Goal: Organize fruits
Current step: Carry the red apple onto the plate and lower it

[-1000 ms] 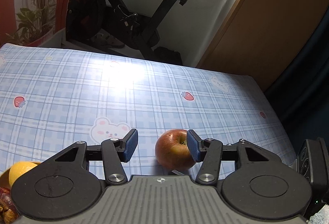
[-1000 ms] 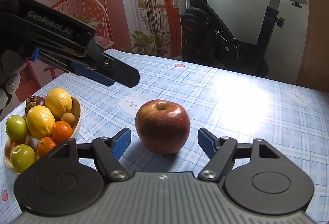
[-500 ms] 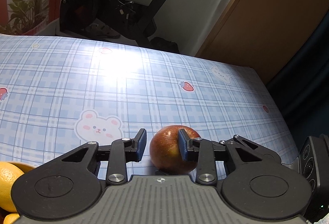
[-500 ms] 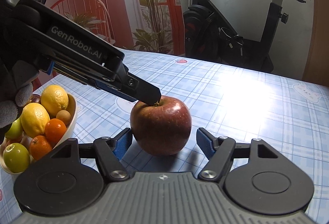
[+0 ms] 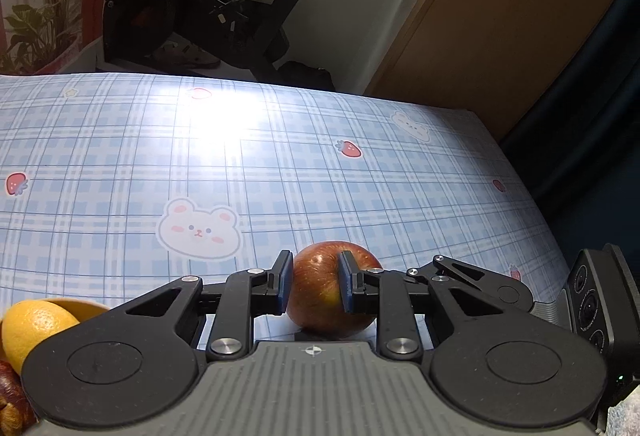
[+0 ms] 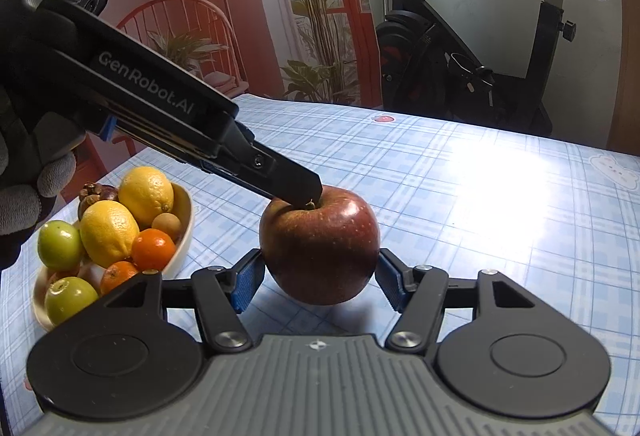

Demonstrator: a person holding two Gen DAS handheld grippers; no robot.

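Note:
A red apple (image 6: 320, 248) stands on the blue checked tablecloth (image 6: 480, 196). My left gripper (image 5: 316, 276) reaches down from the upper left and is shut at the apple's (image 5: 320, 310) stem hollow, its fingertips (image 6: 308, 192) on the top of the fruit. My right gripper (image 6: 320, 270) straddles the apple low down. Its jaws are closing, and its blue pads (image 6: 246, 286) sit right at the apple's sides without squeezing it. A cream bowl (image 6: 186, 232) at the left holds lemons, oranges, green fruits and several small brown ones.
A gloved hand (image 6: 24, 196) holds the left gripper. An exercise bike (image 6: 480, 56) stands beyond the table's far edge, with a wooden door (image 5: 500, 16) to its right. In the left wrist view the table's right edge (image 5: 532, 196) drops off near the apple.
The left gripper came in over the apple and closed its jaws at the stem. The right gripper's pads drew in from wide apart to the apple's sides.

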